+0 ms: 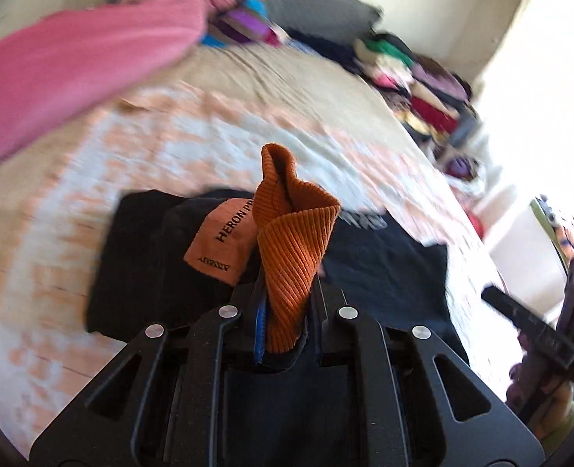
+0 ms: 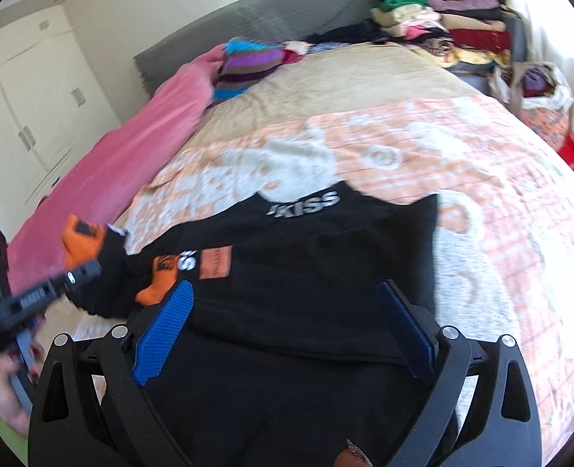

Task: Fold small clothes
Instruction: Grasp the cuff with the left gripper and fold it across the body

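Note:
A black sweatshirt (image 2: 326,268) with white lettering, an orange label and orange ribbed cuffs lies on the bed. My left gripper (image 1: 285,311) is shut on one orange cuff (image 1: 293,249) and the black sleeve, holding it lifted above the garment. It also shows at the left in the right wrist view (image 2: 84,268). My right gripper (image 2: 287,327) is open, its blue-padded fingers (image 2: 166,323) spread over the black sweatshirt's near part without gripping it. It also shows at the right edge in the left wrist view (image 1: 493,295).
The bed has an orange and white patterned bedspread (image 2: 481,179) and a beige sheet (image 2: 345,74). A pink blanket (image 2: 131,144) lies along the left. A striped garment (image 2: 248,62) and a stack of folded clothes (image 2: 442,23) sit by the grey headboard (image 2: 267,11). Bags (image 2: 539,93) stand at the right.

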The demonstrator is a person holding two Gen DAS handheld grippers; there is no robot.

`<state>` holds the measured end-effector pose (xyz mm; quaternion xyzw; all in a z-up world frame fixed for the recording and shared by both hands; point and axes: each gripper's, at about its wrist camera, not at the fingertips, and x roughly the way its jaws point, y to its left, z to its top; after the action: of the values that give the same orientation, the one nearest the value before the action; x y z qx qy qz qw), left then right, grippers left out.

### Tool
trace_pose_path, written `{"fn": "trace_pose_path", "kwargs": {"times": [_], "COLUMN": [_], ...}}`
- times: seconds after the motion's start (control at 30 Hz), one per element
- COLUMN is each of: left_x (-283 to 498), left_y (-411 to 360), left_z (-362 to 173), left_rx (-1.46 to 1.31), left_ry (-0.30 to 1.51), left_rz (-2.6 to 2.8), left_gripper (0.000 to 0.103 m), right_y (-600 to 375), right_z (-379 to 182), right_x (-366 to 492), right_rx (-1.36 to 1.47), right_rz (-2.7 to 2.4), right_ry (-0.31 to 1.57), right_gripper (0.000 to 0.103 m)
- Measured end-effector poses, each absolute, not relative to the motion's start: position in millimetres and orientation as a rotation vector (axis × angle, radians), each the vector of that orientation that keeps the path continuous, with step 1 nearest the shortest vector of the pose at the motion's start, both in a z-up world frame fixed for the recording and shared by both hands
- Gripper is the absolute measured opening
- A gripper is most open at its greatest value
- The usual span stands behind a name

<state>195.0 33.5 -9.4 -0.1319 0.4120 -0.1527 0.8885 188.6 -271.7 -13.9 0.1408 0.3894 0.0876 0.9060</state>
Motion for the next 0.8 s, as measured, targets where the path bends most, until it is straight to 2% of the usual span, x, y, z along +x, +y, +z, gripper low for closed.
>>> {"fn": "trace_pose_path", "kwargs": {"times": [0.27,0.47,0.53,0.63,0.8], "left_x": [201.0,198.9,195.6,188.1,182.8], "left_y": [-15.7,-28.7,-30.8,-32.4,-16.0], "left_z": [-56.5,-79.1,-81.0,-75.6,-54.0], "left_rx": [-0.17,-0.128,-0.13,-0.077,-0.021], "left_ry": [0.964,1.021,1.035,1.035,1.004], "left_rz": [-0.429,-0.518,-0.552,-0.57,-0.517], "left_gripper": [0.013,0.041,0.054,0.068,0.071], "right_y": [-288.7,-274.4,-270.8,-265.0,-249.9], "right_z": [-26.9,-35.0,-36.2,-37.9,-46.8], "right_x": [189.1,191.9,193.2,194.9,197.2], "right_rx": [0.33,0.308,0.305,0.319,0.332], "right_rz": [0.142,0.16,0.167,0.186,0.233], "right_ry": [0.835,0.865,0.874,0.884,0.929], "right_gripper": [0.095,0.095,0.095,0.095,0.095]}}
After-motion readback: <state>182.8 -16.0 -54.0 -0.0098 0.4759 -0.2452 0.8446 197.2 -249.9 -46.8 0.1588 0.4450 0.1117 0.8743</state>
